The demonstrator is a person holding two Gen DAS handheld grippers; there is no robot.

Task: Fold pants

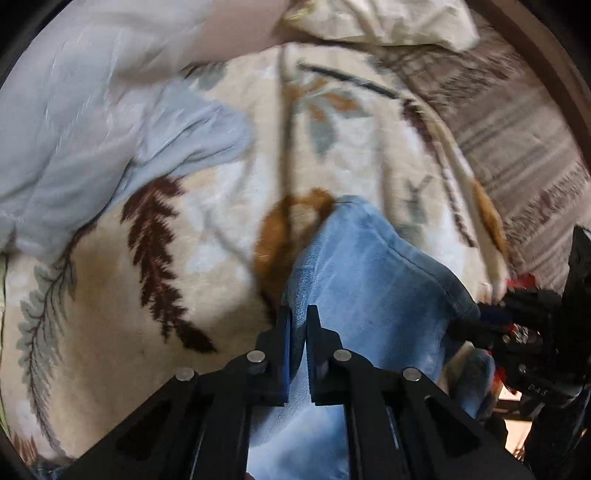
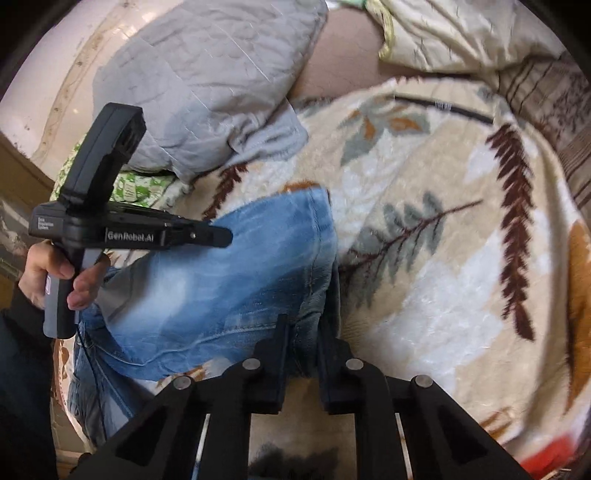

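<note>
Black fingers of the left gripper (image 1: 300, 314) sit closest to the lens in the left wrist view, at 6 o'clock, clenched on an edge of the pants (image 1: 365, 280); blue cloth shows in the thin gap between them. In the right wrist view the right gripper (image 2: 304, 325) is at 6 o'clock too, its jaws nearly together with a seam or hem edge of the pants (image 2: 236, 273) between them, so I judge it is grasping the cloth, w/ a thicker bunch than the left one has. The pants lie on the leaf-print blanket (image 2: 424, 280), from the center toward 8 o'clock in the right view, and from 6 toward 3 o'clock in the left view. They are washed blue denim: soft and floppy, but rather heavy and thick for cloth, not slippery, not fragile. Such cloth probably sags between two hold points and drags on the fluffy blanket, so lifting clear looks better to me than sliding. Good places to hold are the stitched hems and side seams, b/c these are stiffer and give the fingers more to bite; a flat single layer may slip out. Count: 1 pair of pants, 2 grippers, 1 hand (image 2: 55, 273) visible at 9 o'clock on the left gripper's handle, 1 blanket, 1 grey pillow (image 2: 207, 81) at 11 o'clock, 1 cream pillow (image 2: 461, 33) at 1 o'clock.
</note>
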